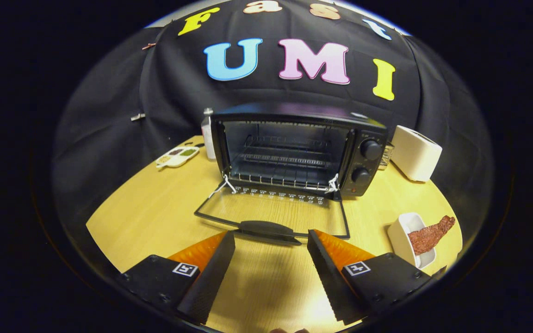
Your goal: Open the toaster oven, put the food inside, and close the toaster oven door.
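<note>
Setting: black-draped booth with a round light-wood table (pixel 146 217); we look along the fingers toward its far edge.
Food: we count one piece, a reddish-brown strip (pixel 430 235), lying in a white dish (pixel 400 240) near the table's right edge, one end sticking out over the dish's rim.
Food's bearing from the jaws: off to the right of the right finger and slightly ahead, well apart from it; nothing lies between the fingers.
Food's long axis: slanted, its lower end toward us in the dish, its upper end pointing away and to the right.
Gripper (pixel 271 240): one, fingers spread wide and holding nothing, tips just short of the door handle (pixel 266 229).
Toaster oven (pixel 294 148): one, at the far middle of the table, door (pixel 275 210) already dropped flat toward us; one wire rack (pixel 285 178) inside, two knobs (pixel 366 162) on its right panel.
Step in hand, as we judge it: opening looks done; the coming move is a swing right to the dish, jaws turned across the strip's length.
White box (pixel 414 152): one, near the far right edge, beside the oven.
Compartment tray (pixel 177 156): one, near the far left edge.
Pale bottle (pixel 208 136): one, just left of the oven.
</note>
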Available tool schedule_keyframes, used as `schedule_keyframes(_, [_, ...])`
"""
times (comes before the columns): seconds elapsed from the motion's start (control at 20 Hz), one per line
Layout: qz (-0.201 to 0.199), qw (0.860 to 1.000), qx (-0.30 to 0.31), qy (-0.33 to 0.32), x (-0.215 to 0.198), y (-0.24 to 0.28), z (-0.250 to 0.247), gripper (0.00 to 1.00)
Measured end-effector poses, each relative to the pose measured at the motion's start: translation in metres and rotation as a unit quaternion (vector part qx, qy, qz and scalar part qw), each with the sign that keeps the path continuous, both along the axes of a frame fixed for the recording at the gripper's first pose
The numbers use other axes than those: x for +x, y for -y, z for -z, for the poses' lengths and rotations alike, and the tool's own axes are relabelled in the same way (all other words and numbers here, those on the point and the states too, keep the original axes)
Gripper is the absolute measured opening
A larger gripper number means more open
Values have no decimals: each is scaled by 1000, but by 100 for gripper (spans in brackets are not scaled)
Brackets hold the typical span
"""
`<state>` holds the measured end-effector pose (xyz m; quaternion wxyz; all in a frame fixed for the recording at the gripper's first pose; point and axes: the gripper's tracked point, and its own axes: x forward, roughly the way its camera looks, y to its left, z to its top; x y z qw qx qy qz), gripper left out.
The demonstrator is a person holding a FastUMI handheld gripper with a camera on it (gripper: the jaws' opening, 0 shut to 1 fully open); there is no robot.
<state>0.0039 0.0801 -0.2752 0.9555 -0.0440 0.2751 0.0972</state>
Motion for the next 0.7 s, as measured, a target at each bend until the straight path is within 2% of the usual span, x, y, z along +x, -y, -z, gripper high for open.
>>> schedule_keyframes(0.3, [0, 998, 10, 70, -4, 22, -78, 98])
schedule_keyframes(0.7, [21, 989, -25, 142, -5, 96, -166, 98])
